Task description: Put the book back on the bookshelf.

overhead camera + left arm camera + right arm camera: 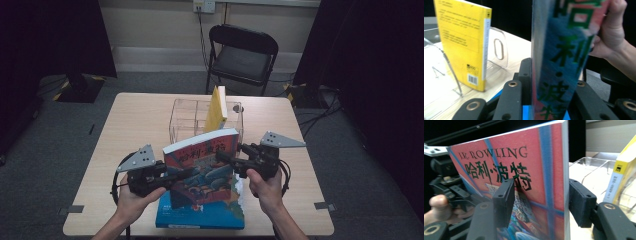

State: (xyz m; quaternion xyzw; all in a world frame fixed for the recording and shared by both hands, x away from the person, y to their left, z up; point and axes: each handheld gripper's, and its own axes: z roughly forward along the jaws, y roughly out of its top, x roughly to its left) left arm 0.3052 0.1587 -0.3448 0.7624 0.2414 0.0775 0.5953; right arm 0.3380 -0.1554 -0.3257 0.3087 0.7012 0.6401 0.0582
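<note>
A paperback book with a red and blue cover [202, 165] [559, 55] [524, 170] is held up off the table, tilted, between both grippers. My left gripper [187, 172] [551, 82] is shut on its lower left edge. At the book's right edge my right gripper [222, 156] [540, 200] has one pad on the cover and the other against the back. A blue book [200, 217] lies flat beneath, at the table's near edge. A yellow book [217, 107] [461, 37] [621, 175] stands in a clear plastic rack [185, 117] [497, 47] [589, 162] behind.
The wooden table [140, 115] has bare room to the left and right of the rack. A black folding chair [242, 55] stands beyond the far edge. Dark curtains hang on both sides and cables lie on the floor.
</note>
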